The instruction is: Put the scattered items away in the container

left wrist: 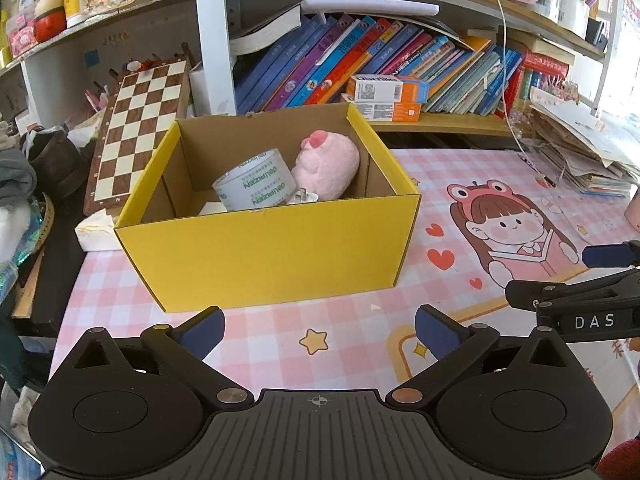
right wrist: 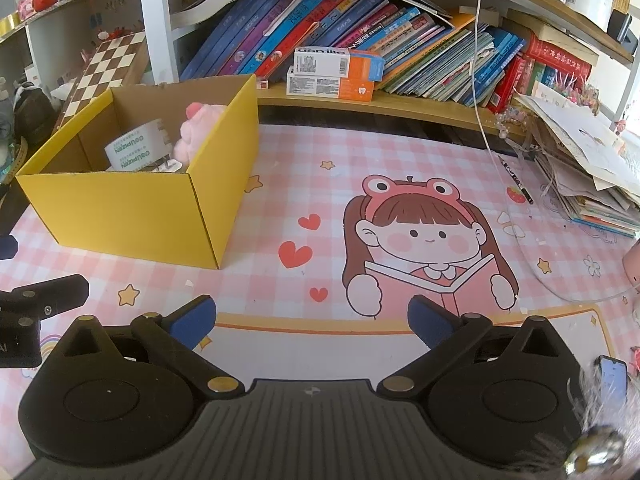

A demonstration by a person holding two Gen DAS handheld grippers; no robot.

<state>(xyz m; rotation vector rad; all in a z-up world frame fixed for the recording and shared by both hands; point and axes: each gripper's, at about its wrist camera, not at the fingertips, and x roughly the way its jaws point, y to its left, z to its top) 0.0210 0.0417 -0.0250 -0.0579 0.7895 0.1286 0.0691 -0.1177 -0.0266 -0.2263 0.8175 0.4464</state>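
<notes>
A yellow cardboard box [left wrist: 264,248] stands on the pink checked desk mat [left wrist: 360,328]. Inside it lie a roll of tape [left wrist: 252,182], a pink plush toy [left wrist: 328,164] and a small white plug [left wrist: 302,196]. My left gripper [left wrist: 318,330] is open and empty, just in front of the box. My right gripper [right wrist: 310,322] is open and empty, over the mat to the right of the box [right wrist: 132,208]. The tape [right wrist: 134,150] and plush [right wrist: 200,132] also show in the right wrist view. The right gripper's side shows at the right edge of the left wrist view [left wrist: 576,300].
A chessboard [left wrist: 140,132] leans behind the box at the left. A shelf of books [left wrist: 380,64] and two small cartons [left wrist: 384,94] run along the back. A paper stack [right wrist: 580,168], a pen [right wrist: 516,180] and a white cable [right wrist: 484,80] sit at the right.
</notes>
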